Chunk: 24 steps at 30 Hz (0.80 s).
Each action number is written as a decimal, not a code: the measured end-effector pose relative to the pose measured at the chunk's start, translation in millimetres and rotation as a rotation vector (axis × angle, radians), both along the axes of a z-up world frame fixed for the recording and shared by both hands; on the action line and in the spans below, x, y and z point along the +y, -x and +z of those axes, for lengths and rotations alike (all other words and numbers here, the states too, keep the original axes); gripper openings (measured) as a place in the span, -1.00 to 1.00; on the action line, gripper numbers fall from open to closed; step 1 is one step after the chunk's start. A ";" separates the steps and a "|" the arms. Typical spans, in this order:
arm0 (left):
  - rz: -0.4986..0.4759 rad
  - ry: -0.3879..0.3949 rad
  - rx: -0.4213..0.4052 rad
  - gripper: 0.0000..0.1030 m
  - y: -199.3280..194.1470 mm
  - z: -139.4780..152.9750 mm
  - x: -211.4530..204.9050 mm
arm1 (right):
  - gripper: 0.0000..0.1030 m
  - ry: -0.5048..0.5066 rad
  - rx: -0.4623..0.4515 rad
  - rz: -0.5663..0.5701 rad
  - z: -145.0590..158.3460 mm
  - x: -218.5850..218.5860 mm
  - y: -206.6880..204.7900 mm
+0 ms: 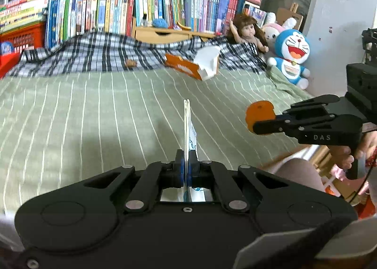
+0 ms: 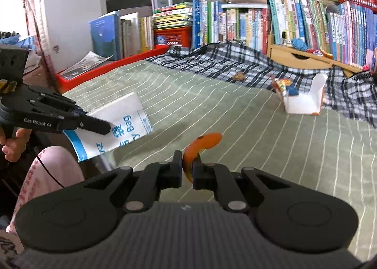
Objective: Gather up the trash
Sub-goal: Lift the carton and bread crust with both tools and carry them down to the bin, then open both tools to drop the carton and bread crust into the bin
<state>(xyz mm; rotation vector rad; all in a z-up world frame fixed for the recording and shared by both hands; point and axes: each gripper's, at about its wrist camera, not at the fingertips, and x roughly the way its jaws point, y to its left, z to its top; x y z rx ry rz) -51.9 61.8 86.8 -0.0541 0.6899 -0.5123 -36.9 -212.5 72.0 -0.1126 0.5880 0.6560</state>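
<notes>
Gripping a flat white bag (image 2: pixel 115 125), the left hand-held gripper (image 1: pixel 186 163) nears the right hand-held gripper (image 2: pixel 187 167), clamped on orange peel (image 2: pixel 202 144).

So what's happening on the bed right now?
A person is collecting trash with handheld tongs. The left tongs are shut on a flat white bag with blue print, held over the green striped bedcover. The right tongs are shut on an orange peel. An opened orange and white carton and a small brown scrap lie farther back, near the plaid blanket.
</notes>
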 end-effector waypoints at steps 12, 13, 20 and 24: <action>0.019 0.054 0.065 -0.93 66.7 -20.7 2.4 | -0.77 -0.011 0.074 0.052 -24.1 5.7 50.3; 0.023 0.058 0.072 -0.93 69.7 -23.3 3.8 | -0.77 -0.008 0.079 0.057 -25.7 6.9 54.0; 0.055 0.065 0.105 -0.88 78.5 -36.0 12.1 | -0.77 0.012 0.130 0.081 -44.7 15.7 67.1; 0.066 0.054 0.127 -0.80 78.1 -43.9 10.5 | -0.73 0.049 0.171 0.096 -60.5 27.1 67.0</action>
